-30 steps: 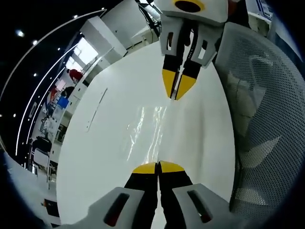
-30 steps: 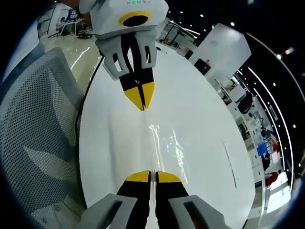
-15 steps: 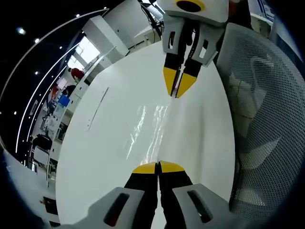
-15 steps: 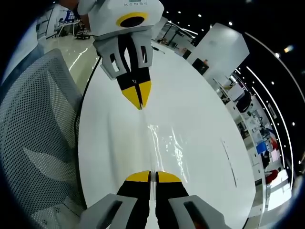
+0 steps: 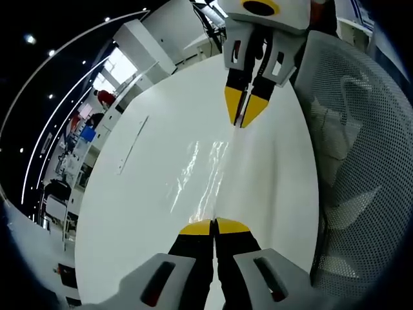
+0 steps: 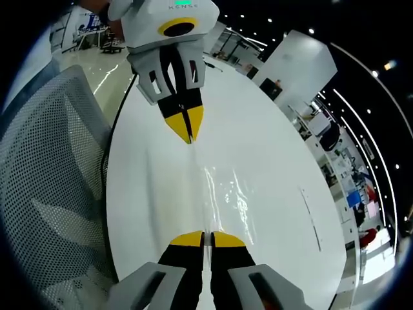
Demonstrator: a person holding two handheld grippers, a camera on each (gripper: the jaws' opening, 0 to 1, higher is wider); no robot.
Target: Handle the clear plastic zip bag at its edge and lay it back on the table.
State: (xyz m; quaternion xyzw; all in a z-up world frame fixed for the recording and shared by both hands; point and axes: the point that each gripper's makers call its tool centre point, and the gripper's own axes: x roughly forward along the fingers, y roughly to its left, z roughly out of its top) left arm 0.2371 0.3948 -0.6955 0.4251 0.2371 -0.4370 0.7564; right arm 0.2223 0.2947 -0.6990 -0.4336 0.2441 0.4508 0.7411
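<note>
Left gripper (image 5: 213, 226): yellow-tipped black jaws pressed together on one edge of the clear plastic zip bag; seen head-on in the right gripper view (image 6: 186, 126), clamped the same way.
Right gripper (image 6: 206, 237): yellow-tipped jaws closed tight on the opposite edge of the bag; seen across the table in the left gripper view (image 5: 243, 113), tips together on the plastic.
Clear plastic zip bag (image 5: 205, 169): stretched between the two grippers over the table, glossy wrinkles and glare along its length; also seen in the right gripper view (image 6: 224, 194); whether touching the tabletop, could not tell.
Glossy white oval table (image 5: 129, 200): lay beneath the bag.
Grey mesh office chair (image 5: 352, 148): stood just beside the table edge.
Thin pale strip (image 5: 132, 145): lay flat on the table, well apart from the bag.
</note>
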